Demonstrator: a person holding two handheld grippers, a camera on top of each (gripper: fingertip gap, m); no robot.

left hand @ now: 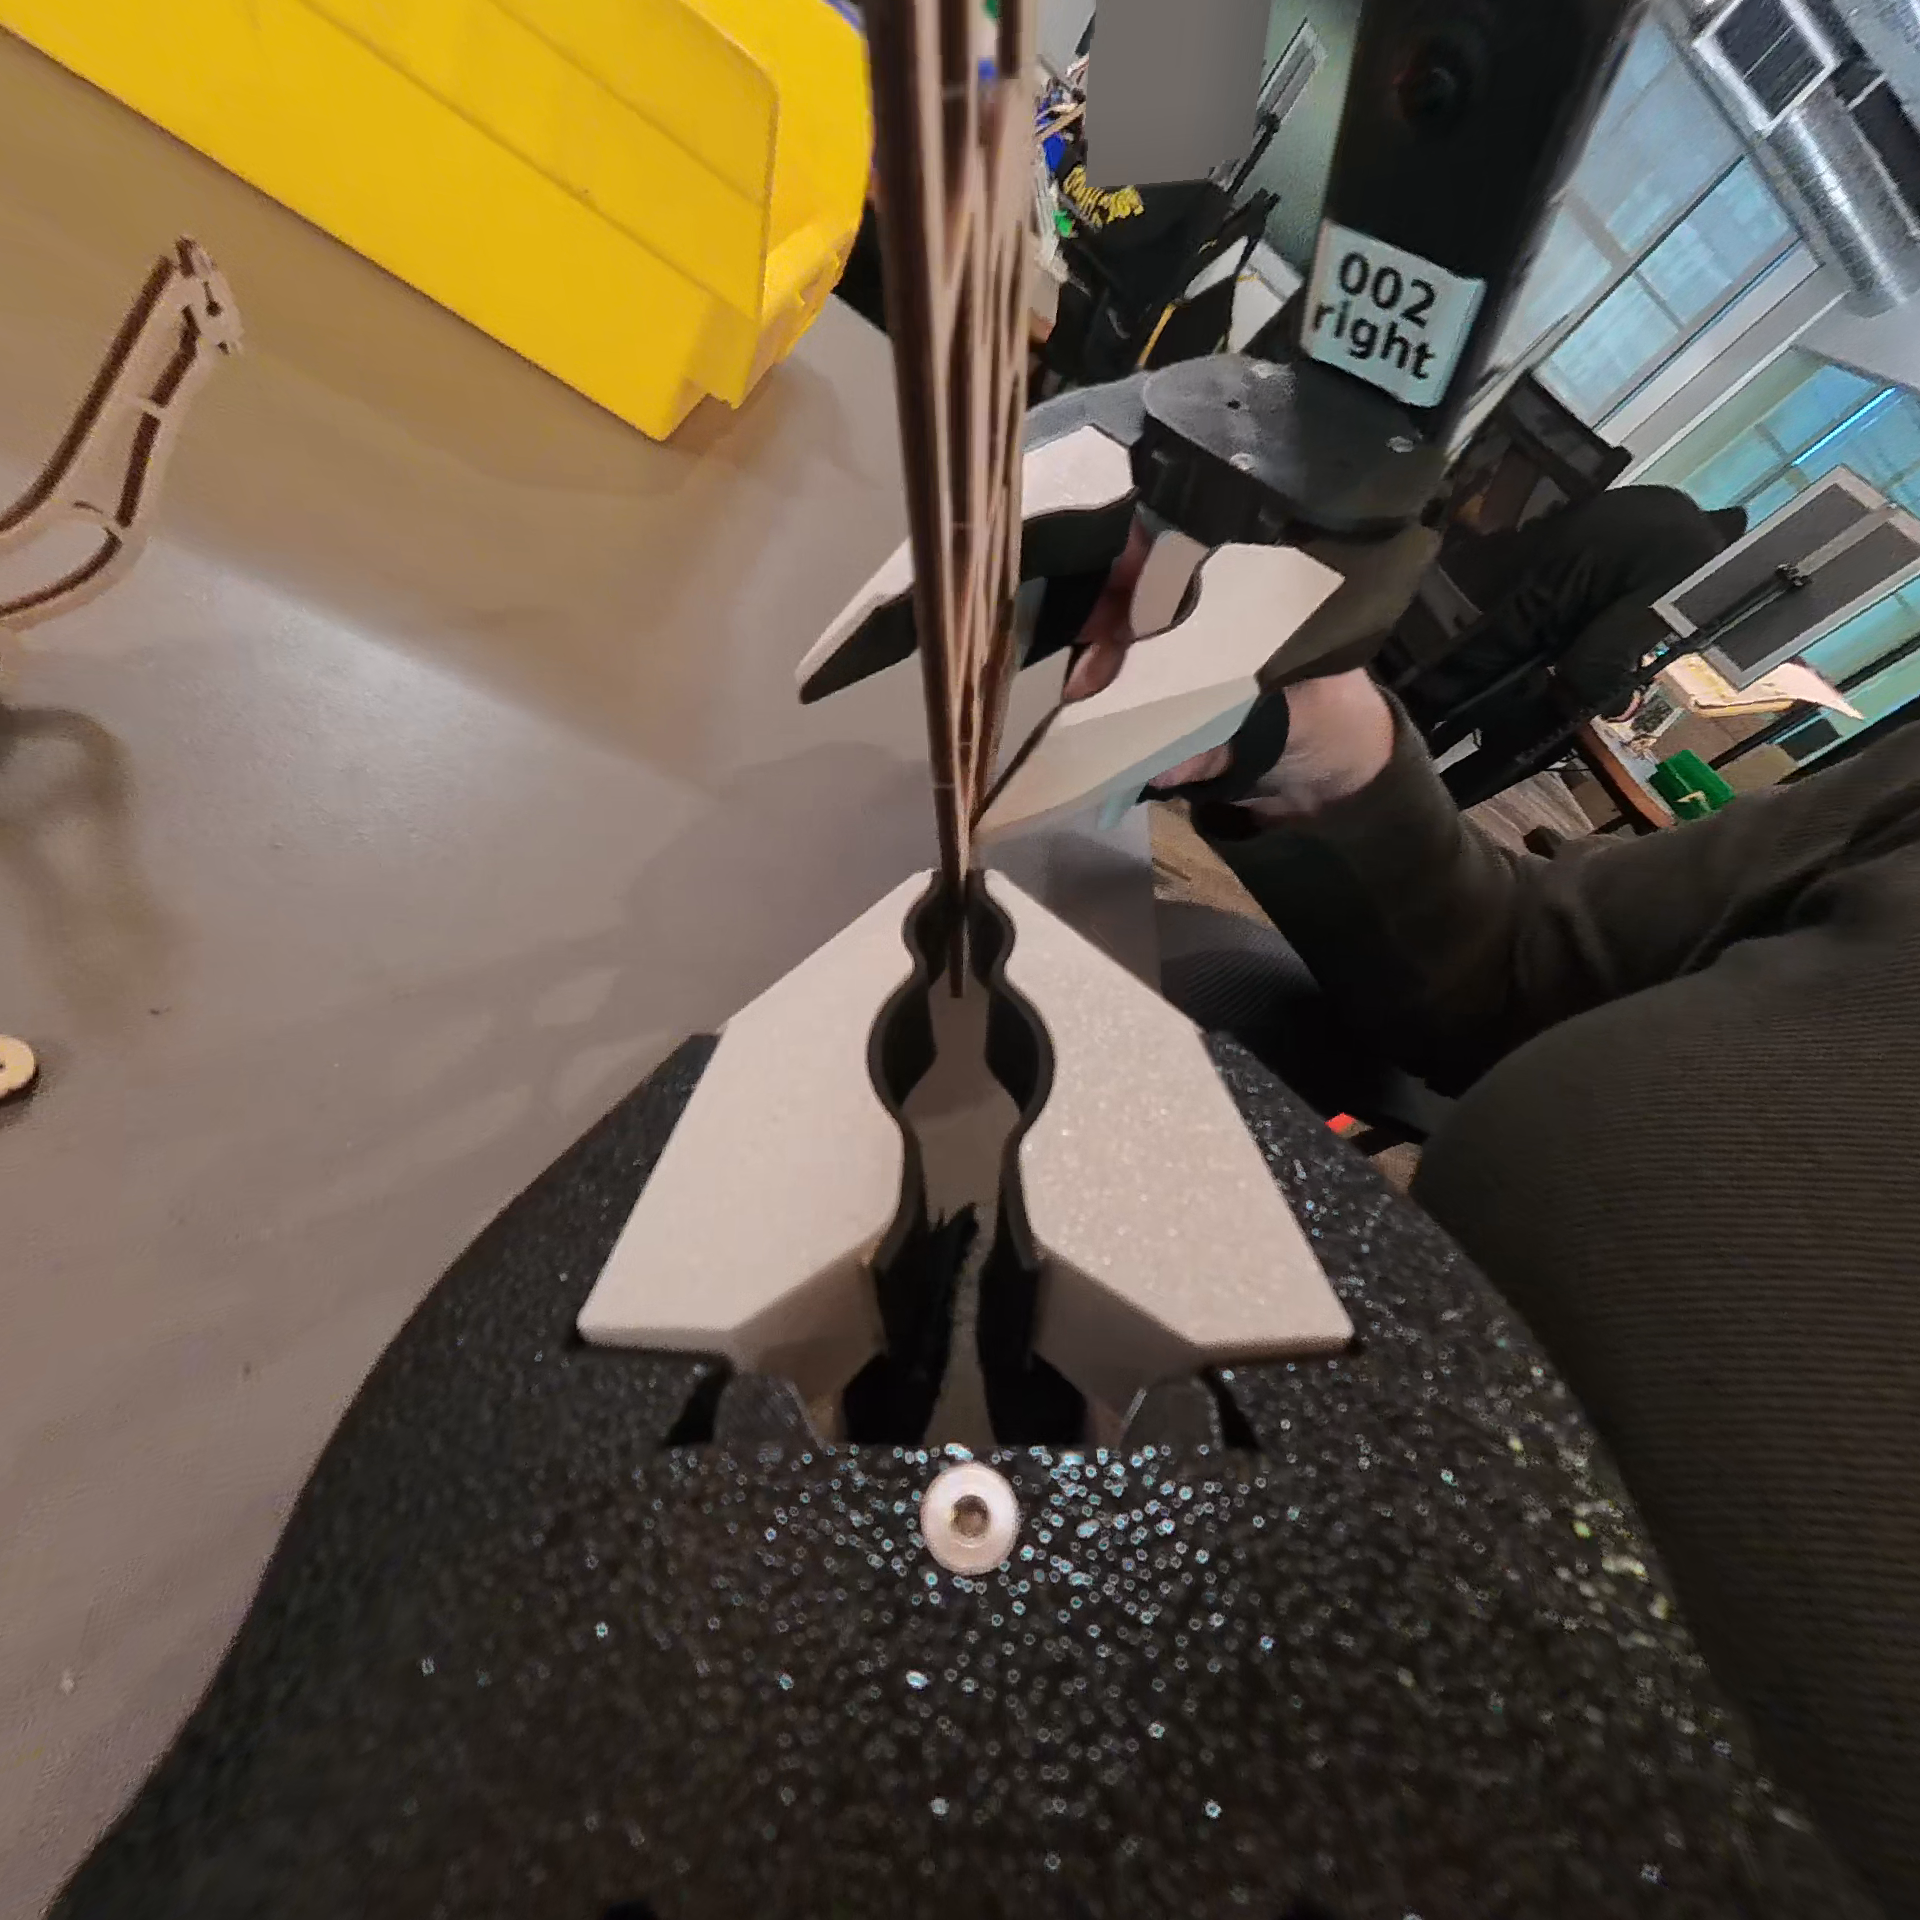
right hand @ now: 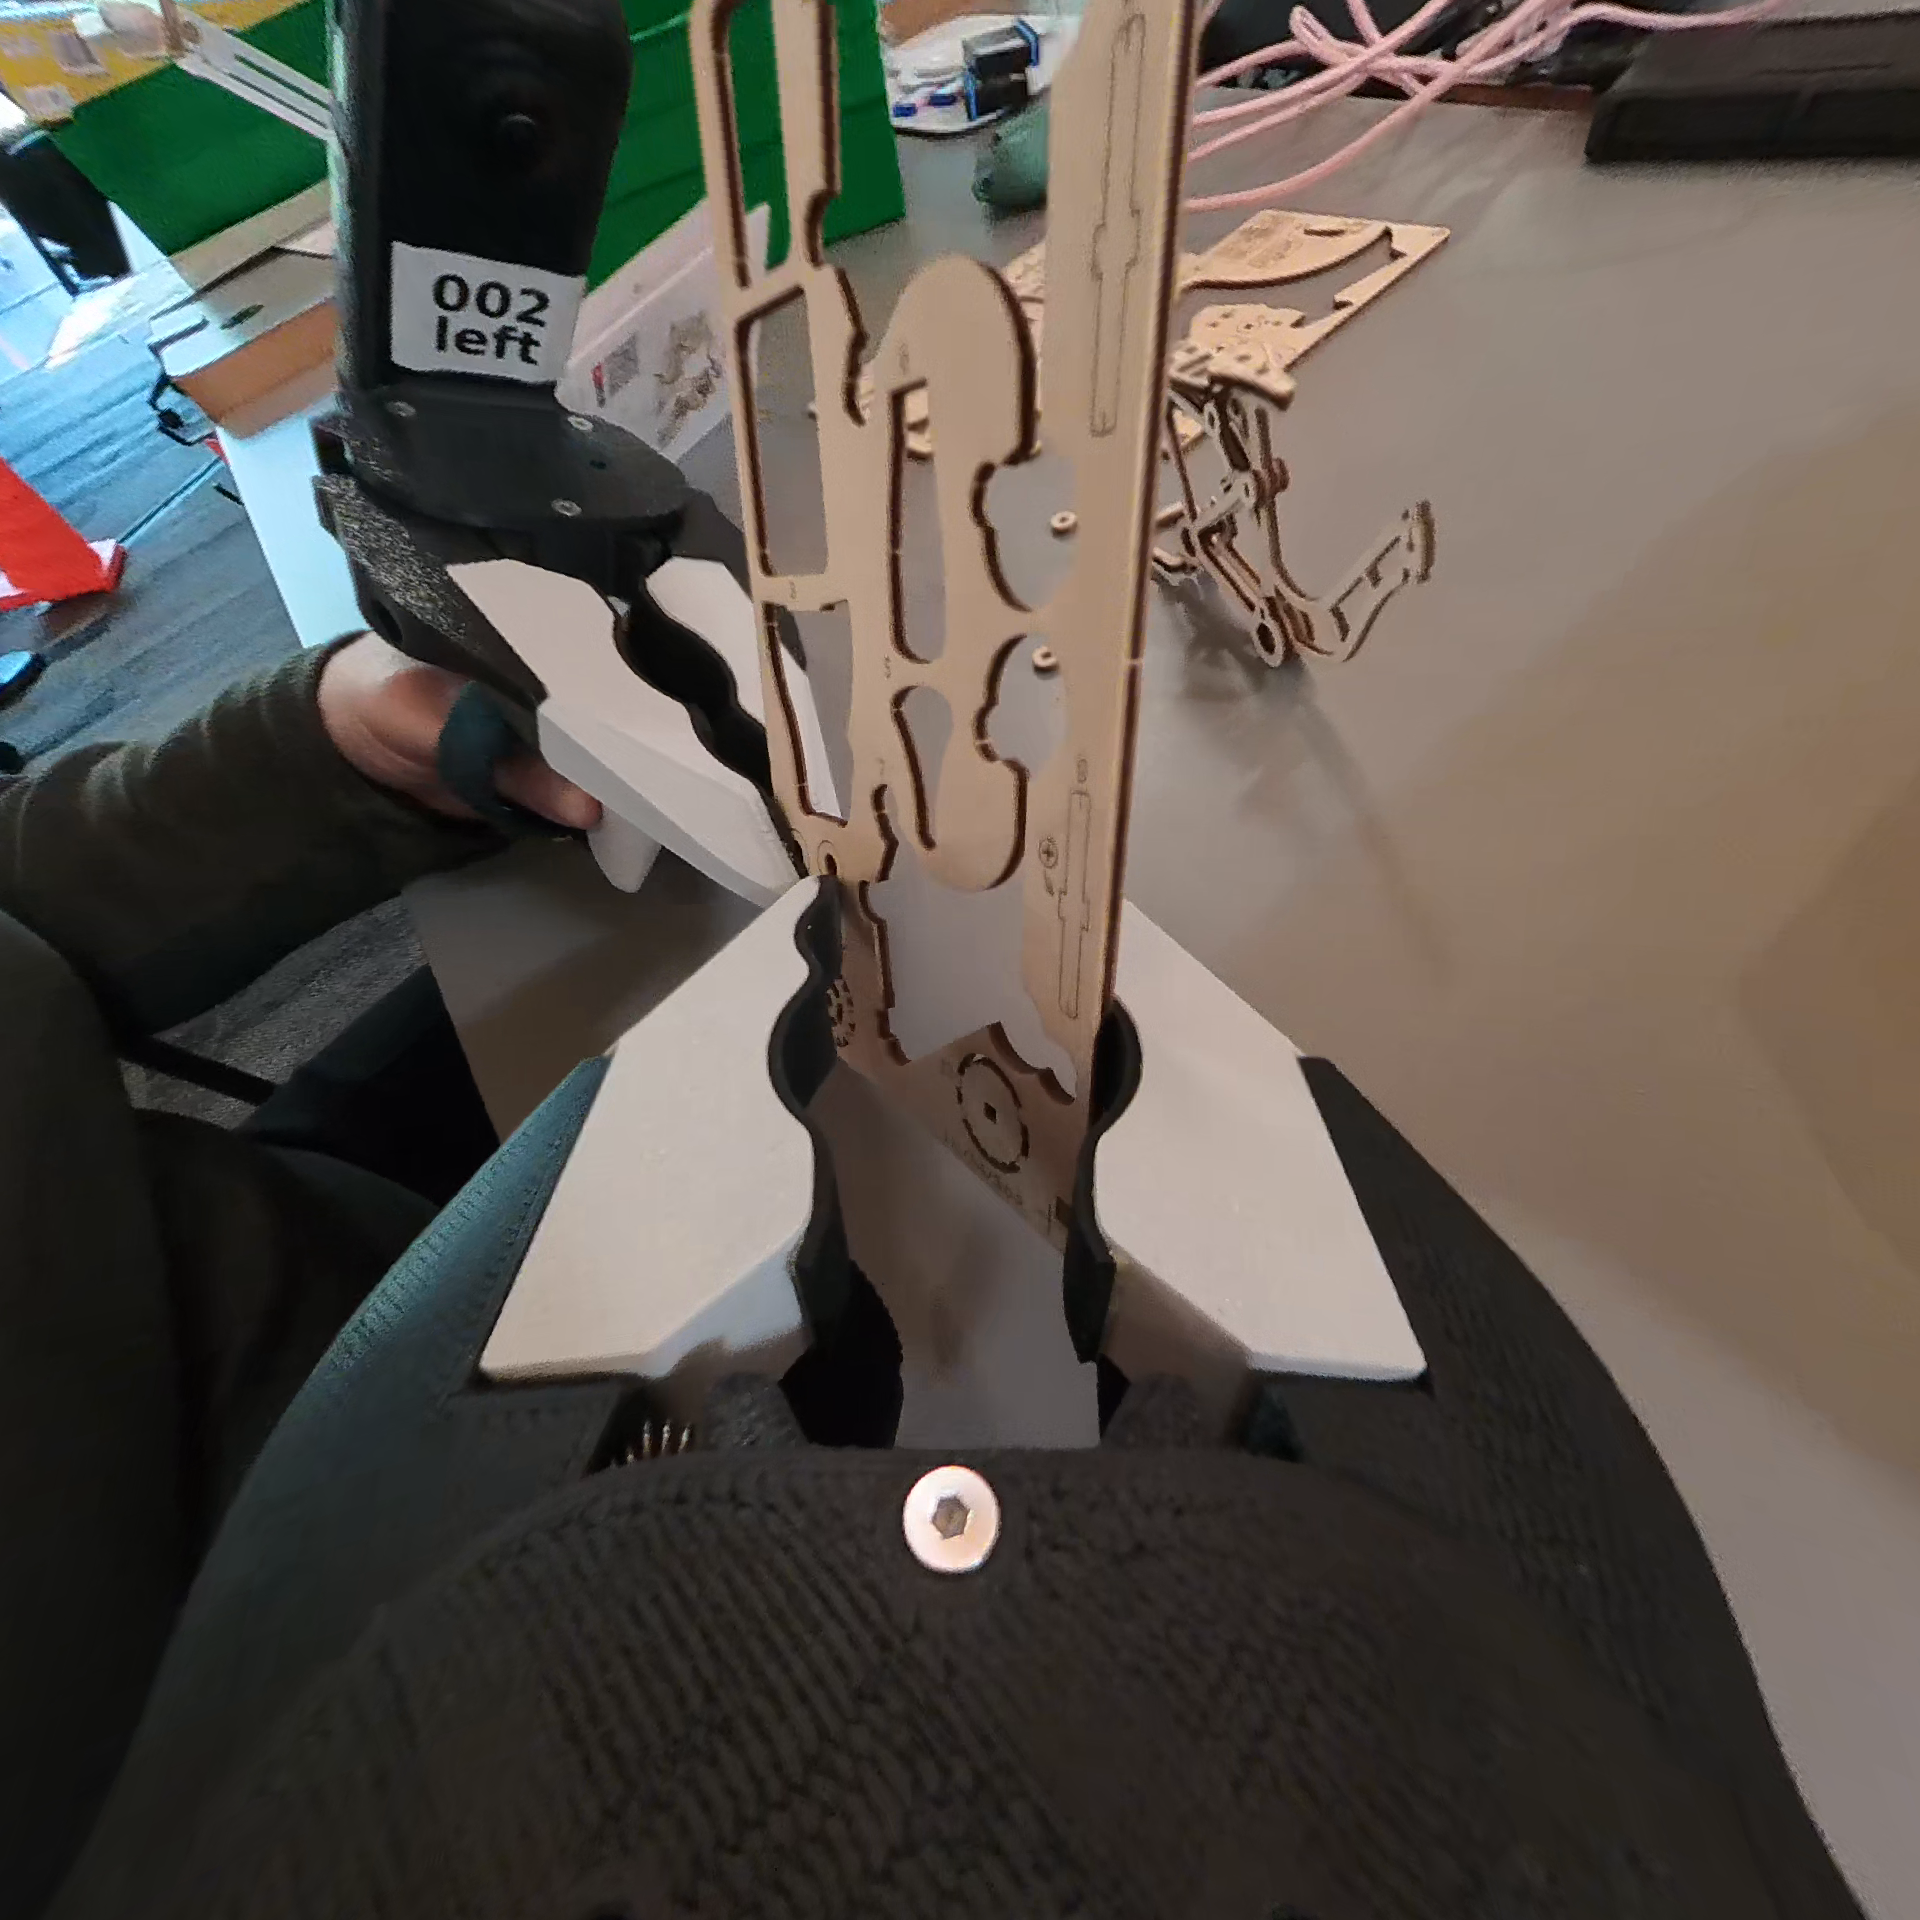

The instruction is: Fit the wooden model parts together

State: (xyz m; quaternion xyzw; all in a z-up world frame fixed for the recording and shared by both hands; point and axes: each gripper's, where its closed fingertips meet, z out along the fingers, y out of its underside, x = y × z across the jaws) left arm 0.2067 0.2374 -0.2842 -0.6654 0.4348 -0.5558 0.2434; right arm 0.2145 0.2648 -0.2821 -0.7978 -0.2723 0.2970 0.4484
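A thin laser-cut wooden sheet (left hand: 961, 468) with several part outlines stands upright above the table. My left gripper (left hand: 958, 883) is shut on its lower edge, seen edge-on. In the right wrist view the sheet (right hand: 1122, 468) shows face-on. My right gripper (right hand: 971, 904) has its jaws wide apart, with the sheet's lower end in the gap and its right edge against the right pad. The left gripper (right hand: 784, 862) pinches the sheet's left edge there. The right gripper (left hand: 997, 727) also shows in the left wrist view, around the sheet. A partly built wooden model (right hand: 1278, 540) stands on the table beyond.
A yellow bin (left hand: 520, 187) sits at the back of the grey table (left hand: 416, 831). A curved wooden model piece (left hand: 114, 436) stands at the left. Another flat wooden sheet (right hand: 1330, 249), pink cables (right hand: 1351, 104) and a green box (right hand: 727, 104) lie farther back. A person's sleeves hold both grippers.
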